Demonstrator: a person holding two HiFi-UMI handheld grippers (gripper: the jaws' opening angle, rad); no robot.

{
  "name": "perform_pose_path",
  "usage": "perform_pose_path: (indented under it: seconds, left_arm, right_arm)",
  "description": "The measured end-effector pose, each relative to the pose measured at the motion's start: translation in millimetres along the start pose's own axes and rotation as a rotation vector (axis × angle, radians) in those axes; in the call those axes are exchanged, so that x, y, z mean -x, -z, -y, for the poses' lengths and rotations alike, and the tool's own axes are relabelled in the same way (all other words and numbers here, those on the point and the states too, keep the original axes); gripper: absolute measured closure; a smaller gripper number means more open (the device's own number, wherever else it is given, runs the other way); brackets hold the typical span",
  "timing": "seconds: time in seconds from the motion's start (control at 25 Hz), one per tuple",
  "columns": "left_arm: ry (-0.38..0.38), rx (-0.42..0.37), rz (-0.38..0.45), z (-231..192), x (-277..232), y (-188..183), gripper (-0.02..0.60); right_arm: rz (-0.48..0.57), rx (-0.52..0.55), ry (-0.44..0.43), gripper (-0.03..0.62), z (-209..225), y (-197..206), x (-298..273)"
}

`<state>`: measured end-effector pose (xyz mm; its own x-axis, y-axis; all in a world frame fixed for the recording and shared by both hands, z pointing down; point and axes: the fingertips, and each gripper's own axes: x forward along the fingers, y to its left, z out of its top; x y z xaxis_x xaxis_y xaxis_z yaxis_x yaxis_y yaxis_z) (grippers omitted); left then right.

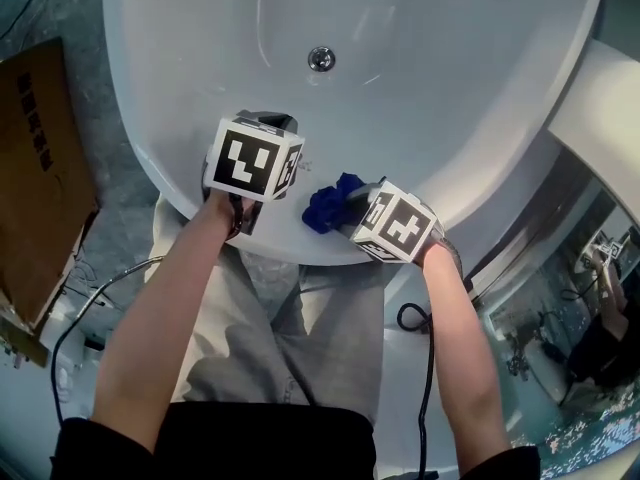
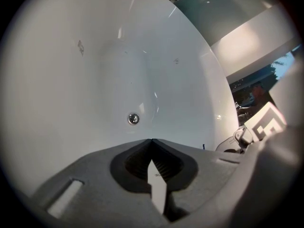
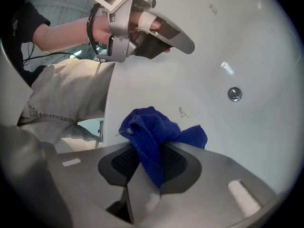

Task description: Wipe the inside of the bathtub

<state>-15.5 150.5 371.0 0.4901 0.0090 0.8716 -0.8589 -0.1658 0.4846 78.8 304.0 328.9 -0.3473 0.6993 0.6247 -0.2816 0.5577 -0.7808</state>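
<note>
A white bathtub (image 1: 420, 78) fills the top of the head view, its drain (image 1: 321, 59) near the middle of the basin. My right gripper (image 1: 352, 203) is shut on a blue cloth (image 1: 328, 204), held over the tub's near rim (image 1: 200, 198). In the right gripper view the blue cloth (image 3: 156, 137) bunches up between the jaws, with the drain (image 3: 233, 94) beyond. My left gripper (image 1: 262, 158) hovers just left of it over the rim, shut with nothing in it. The left gripper view shows its tips (image 2: 152, 140) meeting above the drain (image 2: 133, 118).
A brown cardboard sheet (image 1: 35, 178) lies on the floor to the left of the tub. Black cables (image 1: 75, 323) trail by the person's legs. A white ledge (image 1: 600, 118) and a dark glass panel (image 1: 540, 298) stand at the right.
</note>
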Motion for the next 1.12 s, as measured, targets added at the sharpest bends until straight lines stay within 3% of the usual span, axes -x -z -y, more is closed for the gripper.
perform_pose_path:
  seconds: [0.28, 0.48, 0.64, 0.88, 1.12]
  left_arm:
    - [0.017, -0.054, 0.007, 8, 27, -8, 0.577]
    - [0.061, -0.083, 0.031, 22, 60, -14, 0.577]
    - [0.06, -0.117, 0.068, 27, 91, -34, 0.577]
    - [0.05, -0.104, 0.149, 38, 144, -56, 0.577]
    - [0.083, 0.007, 0.272, 67, 197, -79, 0.577]
  right_arm:
    - [0.039, -0.071, 0.024, 0.474, -23, -1, 6]
    - [0.009, -0.032, 0.0, 0.474, -48, -3, 12]
    - [0.138, -0.094, 0.008, 0.473, -50, -30, 33]
    - [0.289, -0.109, 0.074, 0.473, -63, -58, 73]
    - [0.405, -0.145, 0.193, 0.473, -63, -73, 126]
